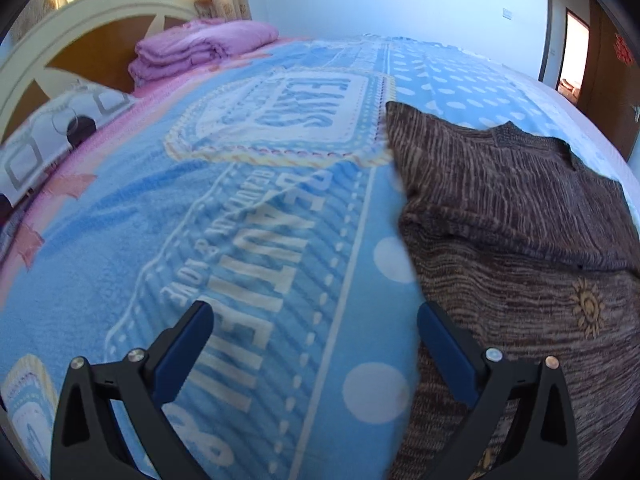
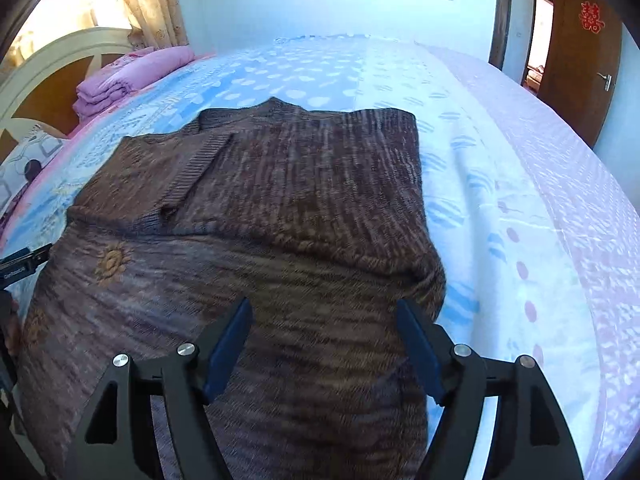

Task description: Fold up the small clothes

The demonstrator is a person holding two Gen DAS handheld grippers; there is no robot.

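A brown sweater [image 2: 256, 216] lay part-folded on the bed [image 2: 500, 184]; both the right gripper [image 2: 324, 312] and left gripper [image 1: 316, 316] hung open, holding nothing. The next fold probably wanted matched edge grips and an even lift.

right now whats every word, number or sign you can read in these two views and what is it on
"BEAUTIFUL": large white letters, upside down, on the light blue fleece blanket.
"JEANS": in the blanket's stitched badge, upside down; the first letter is uncertain.
Small white line beside "BEAUTIFUL": ends in "& LOVE"; the rest is blurred.
White digits at the blanket's near edge: cut off, possibly "8".
Red double-happiness sign: on the brown wooden door.
White print on the left gripper's black body: too small.
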